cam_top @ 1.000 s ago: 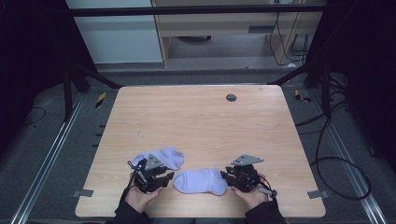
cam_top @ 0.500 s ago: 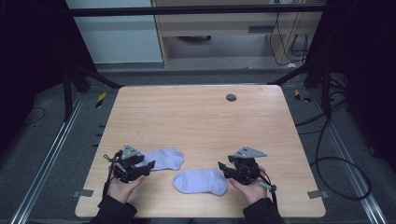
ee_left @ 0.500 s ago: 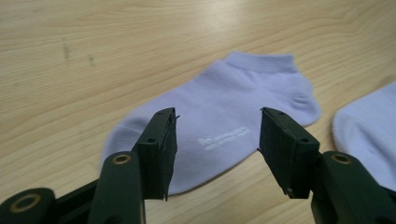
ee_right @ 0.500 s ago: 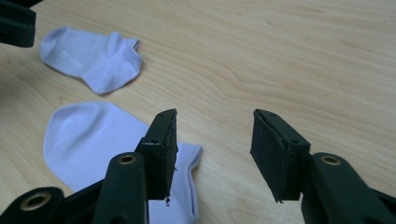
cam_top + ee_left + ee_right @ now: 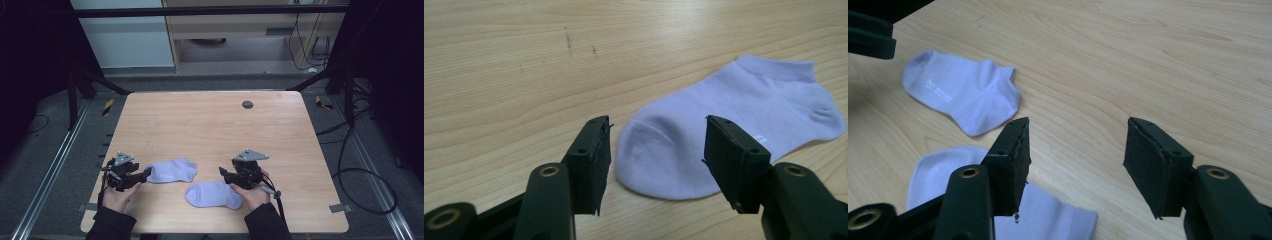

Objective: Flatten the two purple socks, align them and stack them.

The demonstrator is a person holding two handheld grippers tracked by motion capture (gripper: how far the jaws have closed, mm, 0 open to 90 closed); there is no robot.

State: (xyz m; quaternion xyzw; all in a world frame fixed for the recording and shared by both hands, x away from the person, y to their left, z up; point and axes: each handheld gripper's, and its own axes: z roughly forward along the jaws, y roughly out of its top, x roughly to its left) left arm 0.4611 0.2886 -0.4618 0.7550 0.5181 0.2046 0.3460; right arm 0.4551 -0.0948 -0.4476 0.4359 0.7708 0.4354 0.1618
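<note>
On the wooden bench (image 5: 210, 125), two lilac socks lying flat, far sock (image 5: 171, 170) just ahead of left tool (image 5: 146, 173), jaws spread, near sock (image 5: 214, 194) beside right tool (image 5: 222, 172), released, possibly touching.

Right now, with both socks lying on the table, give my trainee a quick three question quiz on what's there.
1. True or false: the left hand-held gripper is clamped on the far sock.
2. Multiple choice: the near sock lies closest to A) the right hand-held gripper, B) the round grommet, C) the table's far edge.
3. Fill in: both socks are pale ____.

Key: 1 false, its jaws stand open just short of the toe. 2 A. 3 purple.
</note>
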